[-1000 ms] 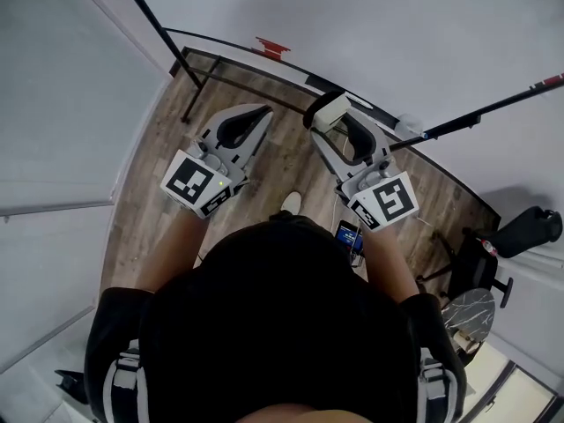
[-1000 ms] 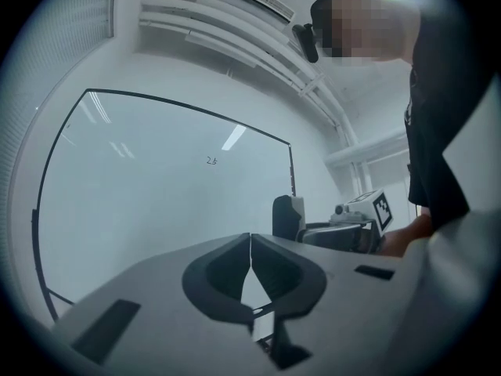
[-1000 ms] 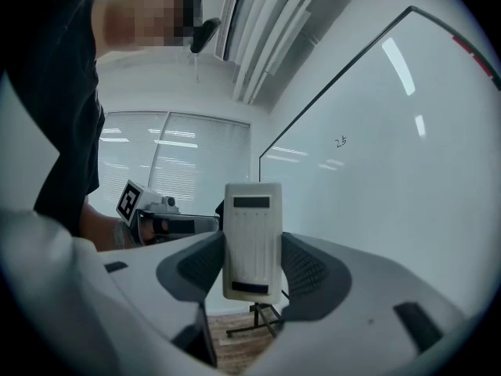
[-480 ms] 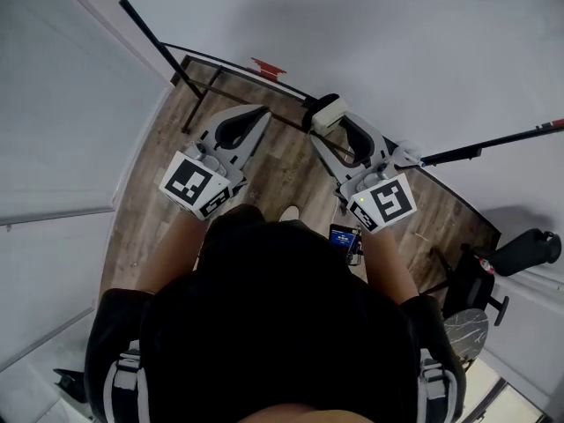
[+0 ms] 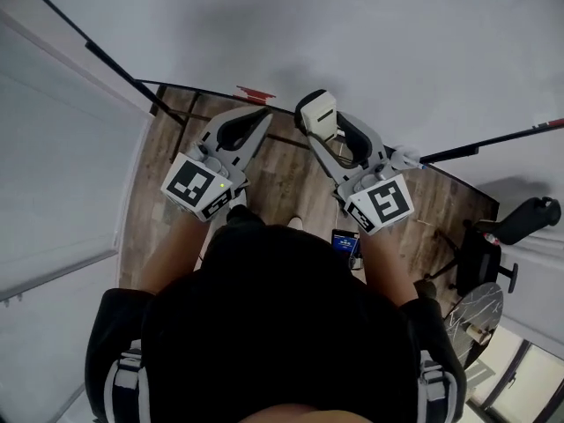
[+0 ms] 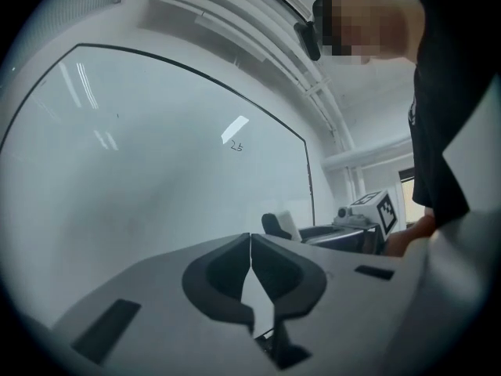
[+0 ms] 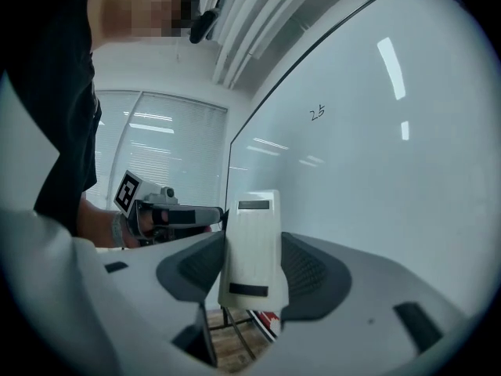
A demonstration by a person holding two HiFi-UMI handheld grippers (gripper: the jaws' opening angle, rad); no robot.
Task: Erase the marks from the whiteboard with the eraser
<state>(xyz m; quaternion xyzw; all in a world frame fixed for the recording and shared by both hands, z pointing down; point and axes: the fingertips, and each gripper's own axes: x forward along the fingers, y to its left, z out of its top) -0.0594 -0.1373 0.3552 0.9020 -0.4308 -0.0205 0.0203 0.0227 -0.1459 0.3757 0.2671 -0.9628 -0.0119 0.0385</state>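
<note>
The left claw (image 5: 261, 113) is held over the wood floor (image 5: 282, 170) in front of the whiteboard (image 5: 370, 25). In the left gripper view its claw (image 6: 250, 240) has the two dark pads together at their tips, with nothing between them. Past it the whiteboard (image 6: 156, 155) fills the view, with a small handwritten mark (image 6: 237, 144) high on its right part.

A small red thing (image 5: 254, 93) lies at the board's lower edge, just beyond the left claw's tip.

To the right, the right claw (image 5: 322, 122) is clamped on the eraser (image 5: 319, 108), which stands out beyond the pads toward the board's lower edge. In the right gripper view the claw (image 7: 250, 269) grips the white eraser (image 7: 254, 233) upright between both pads, with a dark strip near each end of its face. The whiteboard (image 7: 376, 178) spreads to its right, and the mark (image 7: 317, 113) sits well above the eraser. The eraser is close to the board; whether it touches cannot be told. The left claw (image 7: 210, 216) shows at the left of that view, against window blinds (image 7: 164, 147).

A dark chair (image 5: 493, 254) stands at the far right of the floor.
</note>
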